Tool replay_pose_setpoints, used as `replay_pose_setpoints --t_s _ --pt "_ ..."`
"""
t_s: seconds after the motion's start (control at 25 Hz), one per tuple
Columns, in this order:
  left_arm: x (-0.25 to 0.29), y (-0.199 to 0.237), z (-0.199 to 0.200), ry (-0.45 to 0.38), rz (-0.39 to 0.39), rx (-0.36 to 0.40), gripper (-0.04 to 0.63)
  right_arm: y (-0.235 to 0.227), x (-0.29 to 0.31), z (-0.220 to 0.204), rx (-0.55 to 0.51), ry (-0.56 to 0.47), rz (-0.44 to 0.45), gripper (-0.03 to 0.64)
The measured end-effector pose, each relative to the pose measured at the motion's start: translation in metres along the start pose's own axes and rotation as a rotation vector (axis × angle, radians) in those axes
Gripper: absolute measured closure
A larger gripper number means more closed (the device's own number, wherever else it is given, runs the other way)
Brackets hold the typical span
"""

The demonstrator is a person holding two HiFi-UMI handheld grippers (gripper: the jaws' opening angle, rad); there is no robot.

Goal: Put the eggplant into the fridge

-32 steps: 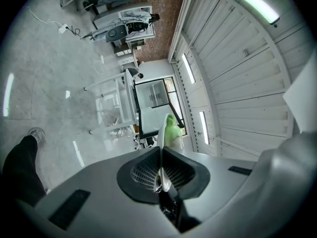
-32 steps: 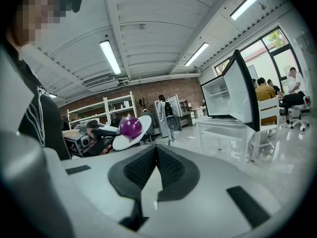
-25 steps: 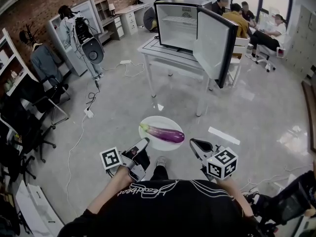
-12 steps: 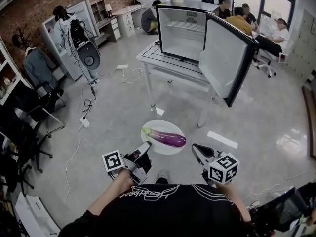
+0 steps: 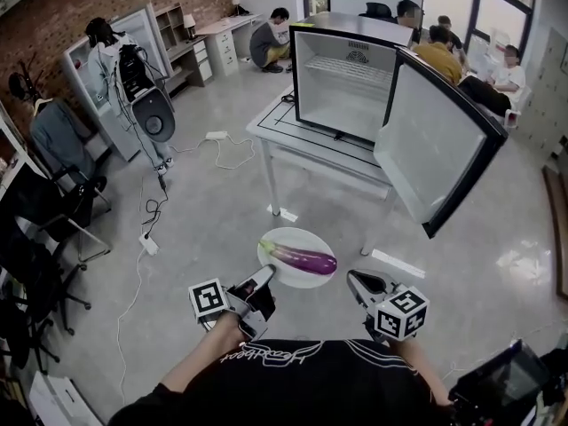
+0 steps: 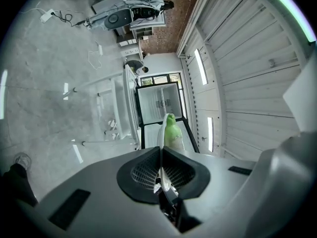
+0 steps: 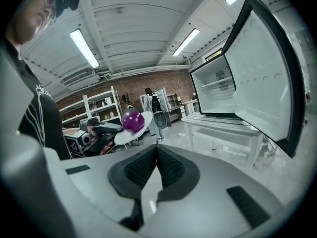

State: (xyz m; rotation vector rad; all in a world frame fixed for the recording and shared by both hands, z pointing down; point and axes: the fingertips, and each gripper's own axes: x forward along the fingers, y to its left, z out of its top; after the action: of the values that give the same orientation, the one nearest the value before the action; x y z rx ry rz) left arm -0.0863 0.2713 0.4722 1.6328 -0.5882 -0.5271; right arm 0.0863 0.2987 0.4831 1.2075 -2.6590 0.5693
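Observation:
A purple eggplant (image 5: pixel 302 257) with a green stem (image 6: pixel 171 130) lies on a white plate (image 5: pixel 306 238) carried above the floor. My left gripper (image 5: pixel 264 278) is shut on the plate's left rim; the left gripper view shows the plate (image 6: pixel 161 133) edge-on between its jaws. My right gripper (image 5: pixel 355 278) hangs just right of the plate, jaws together and empty. The right gripper view shows the eggplant (image 7: pixel 131 120) and plate (image 7: pixel 143 123) off to its left. Ahead, the small fridge (image 5: pixel 351 74) stands open on a white table (image 5: pixel 275 118), its door (image 5: pixel 444 149) swung out to the right.
Cables and a power strip (image 5: pixel 149 242) trail over the floor at left. Office chairs (image 5: pixel 53 229) and a coat stand (image 5: pixel 133 69) line the left wall. Several people (image 5: pixel 435 47) sit behind the fridge, and one (image 5: pixel 266 38) crouches by desks at the back.
The person has walked toward the fridge with the plate and eggplant; fridge and table now look nearer and larger. Both grippers keep the same hold and spacing.

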Motion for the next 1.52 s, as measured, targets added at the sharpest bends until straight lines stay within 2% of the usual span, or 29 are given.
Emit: replay_pose_setpoints --t_s 0.28,0.6,0.84,1.24,1.52 --pt "0.022 0.015 0.073 0.005 -0.009 -0.014 0.572 -0.02 0.064 0.032 -0.027 0.007 -0.027 0.609" --pt "0.031 0.037 0.122 0.006 -0.001 0.014 0.572 -0.037 0.103 0.052 -0.048 0.005 -0.064 0.609" --pt "0.026 0.031 0.127 -0.023 -0.053 -0.039 0.572 -0.036 0.117 0.051 -0.076 0.041 -0.055 0.609" --pt "0.046 0.046 0.144 -0.036 -0.032 -0.062 0.572 -0.058 0.137 0.061 -0.077 0.042 -0.042 0.609" --pt "0.094 0.058 0.172 -0.014 -0.006 -0.065 0.572 -0.103 0.165 0.074 -0.055 0.048 -0.048 0.609"
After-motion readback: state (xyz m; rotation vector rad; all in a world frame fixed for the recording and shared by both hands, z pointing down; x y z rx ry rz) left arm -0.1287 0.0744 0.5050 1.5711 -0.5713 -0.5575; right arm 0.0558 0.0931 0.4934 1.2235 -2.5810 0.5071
